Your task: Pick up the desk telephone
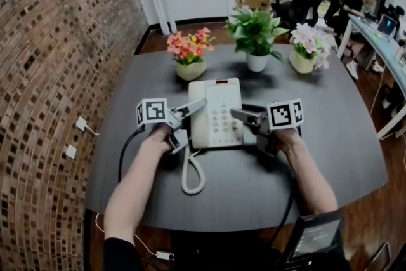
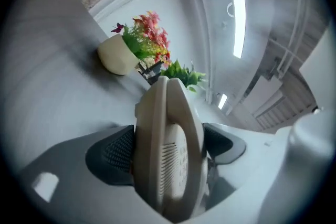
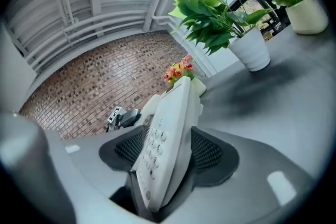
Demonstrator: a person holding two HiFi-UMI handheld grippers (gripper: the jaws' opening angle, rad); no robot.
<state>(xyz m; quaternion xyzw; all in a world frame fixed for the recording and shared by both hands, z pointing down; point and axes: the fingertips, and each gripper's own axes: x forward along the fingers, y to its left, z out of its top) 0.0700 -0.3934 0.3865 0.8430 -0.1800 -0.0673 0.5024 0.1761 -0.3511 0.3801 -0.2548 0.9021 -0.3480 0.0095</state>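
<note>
Head view: the desk telephone (image 1: 219, 112) sat at the middle of the dark tabletop (image 1: 330, 136), near three flower pots along the far side. Its handset (image 1: 198, 131) lay in the cradle on the left and its coiled cord (image 1: 192, 174) trailed toward the near edge. The left tool (image 1: 202, 105) bore on the handset's far end and the right tool (image 1: 236, 115) on the base's right edge. Both forearms reached in from the near edge and converged on the telephone, with the tools held about level and marker cubes uppermost. Left gripper view: the left tool (image 2: 168, 149) was pinching the cream handset (image 2: 168, 165), which stood edge-on and filled the gap between the dark pads (image 2: 118, 155). Right gripper view: the right tool (image 3: 168, 152) was pinching the keypad edge of the desk telephone (image 3: 157, 139), with a pad (image 3: 207, 152) on either face. Assessment: both grasps appeared made. Whether the base had cleared the tabletop could not be determined, so the lift is judged outstanding.
</note>
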